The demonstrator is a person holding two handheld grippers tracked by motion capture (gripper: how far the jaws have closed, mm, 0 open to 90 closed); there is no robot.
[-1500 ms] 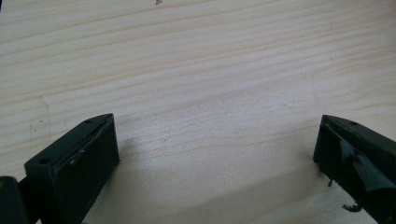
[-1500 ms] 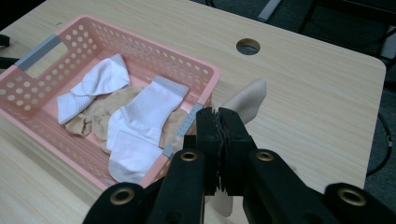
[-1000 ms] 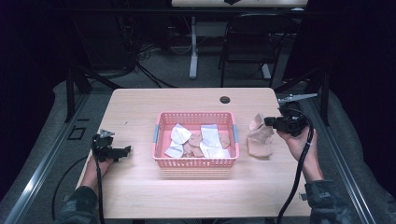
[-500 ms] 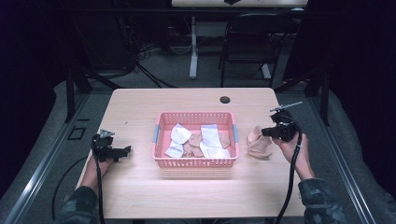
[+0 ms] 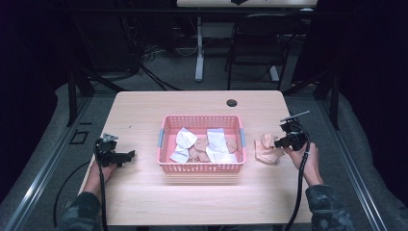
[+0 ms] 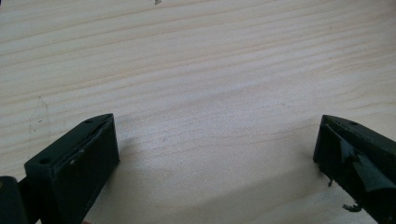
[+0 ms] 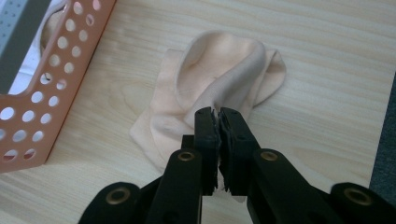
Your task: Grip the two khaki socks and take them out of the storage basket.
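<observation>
A beige sock (image 5: 266, 150) lies crumpled on the wooden table (image 5: 144, 110), just right of a pink perforated basket (image 5: 199, 168). My right gripper (image 5: 280, 142) is shut on the sock's near edge; in the right gripper view the sock (image 7: 219, 70) fans out beyond the pinching jaws of the right gripper (image 7: 218, 113), with the basket's wall (image 7: 28, 126) at the left. The basket holds several white and beige cloth pieces (image 5: 207, 144). My left gripper (image 5: 129, 155) rests low on the table left of the basket. It stands open, and in its own view the left gripper (image 6: 217, 135) has bare wood between its jaws.
A black round grommet (image 5: 232, 103) sits in the table's far edge. A dark chair (image 5: 260, 43) and a table leg (image 5: 199, 48) stand beyond on the grey floor. Black cables trail from both grippers toward the near edge.
My right hand has come down with the sock, which hung in the air a second ago and now lies on the table. The left gripper has stayed put.
</observation>
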